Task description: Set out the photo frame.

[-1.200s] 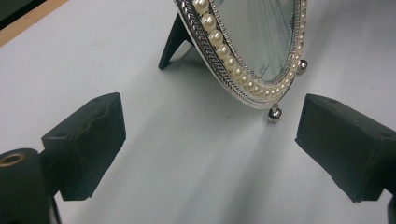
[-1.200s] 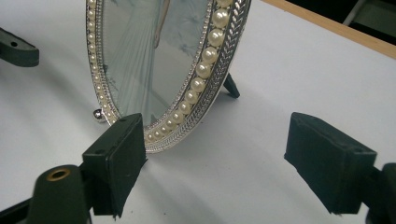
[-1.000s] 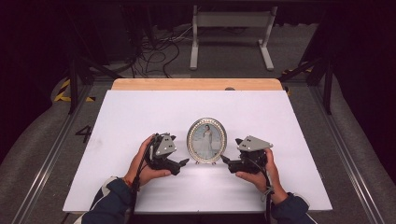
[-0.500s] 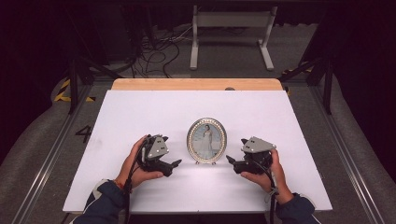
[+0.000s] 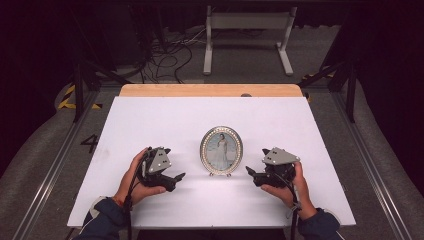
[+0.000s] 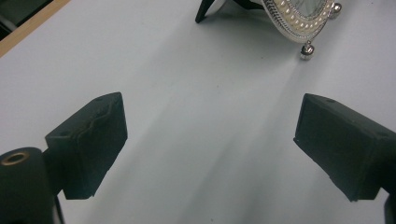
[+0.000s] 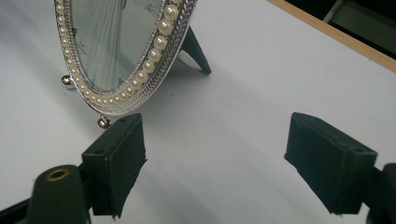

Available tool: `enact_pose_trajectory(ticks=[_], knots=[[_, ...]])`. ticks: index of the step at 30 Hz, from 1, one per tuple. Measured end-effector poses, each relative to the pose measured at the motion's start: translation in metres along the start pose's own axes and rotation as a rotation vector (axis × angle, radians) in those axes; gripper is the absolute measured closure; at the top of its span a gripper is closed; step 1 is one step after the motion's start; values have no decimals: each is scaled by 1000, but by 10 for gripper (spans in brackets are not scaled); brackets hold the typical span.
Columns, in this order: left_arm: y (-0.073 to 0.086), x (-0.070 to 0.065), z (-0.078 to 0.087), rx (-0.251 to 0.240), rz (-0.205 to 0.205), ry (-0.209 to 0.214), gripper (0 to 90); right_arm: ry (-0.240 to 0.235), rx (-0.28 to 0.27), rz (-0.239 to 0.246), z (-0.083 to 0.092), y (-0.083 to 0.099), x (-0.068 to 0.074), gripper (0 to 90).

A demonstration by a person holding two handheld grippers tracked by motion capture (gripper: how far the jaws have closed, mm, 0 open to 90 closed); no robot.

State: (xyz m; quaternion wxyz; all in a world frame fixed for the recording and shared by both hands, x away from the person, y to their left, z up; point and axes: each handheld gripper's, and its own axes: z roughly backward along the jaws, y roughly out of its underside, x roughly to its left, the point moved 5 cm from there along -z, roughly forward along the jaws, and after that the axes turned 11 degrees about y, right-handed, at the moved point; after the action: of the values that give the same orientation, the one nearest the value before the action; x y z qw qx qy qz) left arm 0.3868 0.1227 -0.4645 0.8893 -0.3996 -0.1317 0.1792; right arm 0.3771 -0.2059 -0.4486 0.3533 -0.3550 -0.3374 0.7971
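An oval silver picture frame [image 5: 221,150] with a pearl rim stands upright on the white table [image 5: 165,120], propped on a black back stand [image 7: 194,49]. My left gripper [image 5: 178,177] rests to its left, jaws wide apart with bare table between them; the frame's lower edge [image 6: 299,18] and a ball foot [image 6: 307,50] lie ahead of it. My right gripper [image 5: 250,173] sits to the frame's right, open and empty. Its left jaw is close beside the frame's rim [image 7: 140,79], apart from it.
The table's wooden back edge [image 5: 210,90] runs behind the white surface. Beyond it on the floor stand a white metal stand [image 5: 248,35] and loose cables [image 5: 165,50]. Rails [image 5: 380,170] flank the table.
Both grippers have drawn back from the frame, the left one leftward and toward the front edge, the right one rightward. The frame has stayed upright in place.
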Motion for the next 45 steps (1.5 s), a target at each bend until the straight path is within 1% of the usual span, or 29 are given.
enact_pose_trajectory(ticks=[1, 8, 14, 16, 17, 18, 22, 25, 31, 34, 36, 41, 42, 43, 44, 45], knots=[[2, 1, 2, 7, -2, -1, 100, 0, 4, 3, 0, 1, 0, 198], [9, 2, 6, 10, 14, -11, 99, 12, 15, -3, 3, 9, -5, 198], [12, 3, 10, 5, 20, -17, 99, 29, 24, -1, 6, 14, -9, 198], [14, 3, 11, 7, 24, -15, 99, 31, 24, -4, 7, 16, -10, 197], [15, 4, 11, 11, 17, -14, 99, 34, 25, -3, 8, 16, -11, 197], [16, 4, 12, 12, 25, -17, 99, 36, 25, -7, 8, 17, -12, 196], [19, 4, 14, 16, 29, -20, 98, 39, 28, -4, 10, 20, -13, 194], [21, 5, 16, 11, 33, -23, 97, 44, 32, -4, 11, 23, -16, 193], [28, 7, 21, 13, 45, -32, 97, 58, 35, -17, 14, 27, -20, 195], [31, 8, 24, 16, 44, -36, 97, 63, 35, -12, 15, 29, -22, 193], [35, 8, 26, 16, 54, -39, 97, 66, 36, -15, 15, 30, -23, 192], [39, 9, 29, 23, 56, -43, 97, 69, 36, -14, 17, 32, -25, 191], [40, 10, 30, 22, 54, -44, 97, 71, 36, -16, 18, 33, -25, 191], [41, 10, 31, 19, 63, -50, 98, 72, 37, -15, 18, 34, -26, 191], [42, 11, 32, 16, 60, -52, 98, 73, 35, -18, 19, 35, -26, 191], [43, 11, 33, 13, 66, -55, 98, 75, 37, -17, 20, 36, -27, 191]])
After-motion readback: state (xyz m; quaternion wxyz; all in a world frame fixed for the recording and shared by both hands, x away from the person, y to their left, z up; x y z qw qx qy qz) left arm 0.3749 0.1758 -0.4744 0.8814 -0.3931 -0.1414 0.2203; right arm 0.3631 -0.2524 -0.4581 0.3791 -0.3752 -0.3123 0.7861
